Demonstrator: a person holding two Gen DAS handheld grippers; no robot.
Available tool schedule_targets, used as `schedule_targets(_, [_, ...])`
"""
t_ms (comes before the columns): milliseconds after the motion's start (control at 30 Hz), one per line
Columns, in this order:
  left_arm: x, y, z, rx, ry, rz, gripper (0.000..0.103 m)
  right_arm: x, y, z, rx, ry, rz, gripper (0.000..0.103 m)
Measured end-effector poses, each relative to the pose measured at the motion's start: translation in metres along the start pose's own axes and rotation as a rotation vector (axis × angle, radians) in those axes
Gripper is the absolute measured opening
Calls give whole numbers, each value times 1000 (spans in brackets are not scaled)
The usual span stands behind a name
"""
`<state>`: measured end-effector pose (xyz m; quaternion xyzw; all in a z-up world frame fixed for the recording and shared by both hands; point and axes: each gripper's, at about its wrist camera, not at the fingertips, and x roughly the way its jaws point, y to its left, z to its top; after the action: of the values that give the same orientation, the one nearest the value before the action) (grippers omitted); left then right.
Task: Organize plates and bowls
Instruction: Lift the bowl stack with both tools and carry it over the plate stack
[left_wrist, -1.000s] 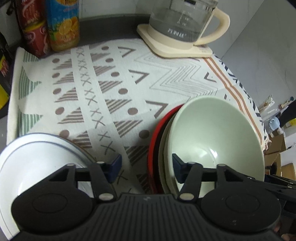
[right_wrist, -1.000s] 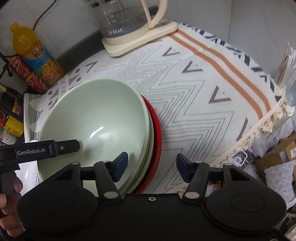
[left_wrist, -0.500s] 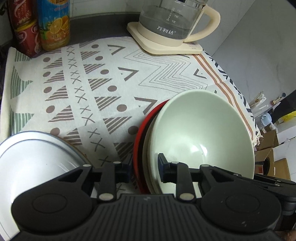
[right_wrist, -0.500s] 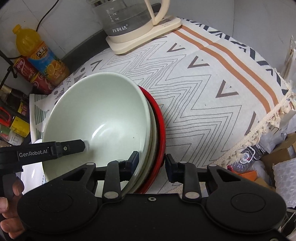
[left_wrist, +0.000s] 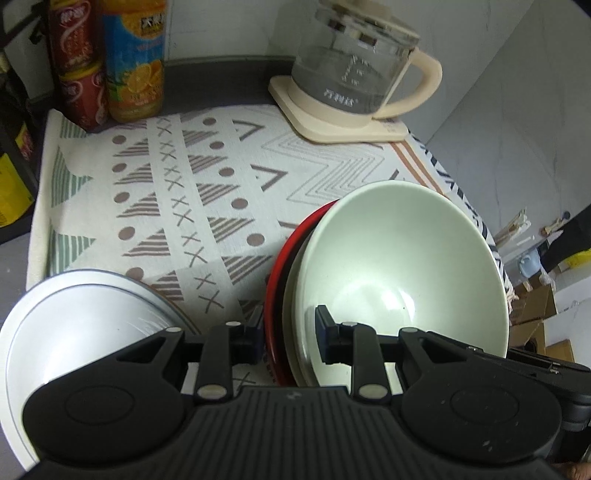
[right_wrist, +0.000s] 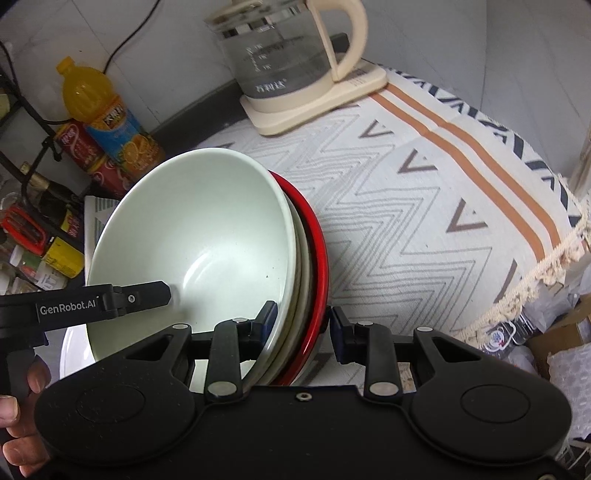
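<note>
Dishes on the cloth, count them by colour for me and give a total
Pale green bowl: 1
Cream dish under it: 1
Red dish outermost in that stack: 1
White plate beside the stack: 1
Total: 4
Both grippers, left and right, clamp the stack's rim.

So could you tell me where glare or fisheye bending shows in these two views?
Left wrist view: soft highlights inside the pale green bowl and on the white plate; right wrist view: the patterned cloth bulges with fisheye, and the glass kettle looks slightly soft.
</note>
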<state>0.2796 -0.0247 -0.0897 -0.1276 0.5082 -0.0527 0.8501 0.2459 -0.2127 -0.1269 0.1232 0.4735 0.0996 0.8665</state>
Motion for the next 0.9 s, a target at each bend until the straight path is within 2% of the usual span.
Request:
schedule_targets(533, [-39,18,-3,-87,-93,65,26,-8,30,8,-100,-23,83,30])
schedule_targets(900, [-62,47,-17,-166,-126,132,26,0,60,1,-170,-3,152,30])
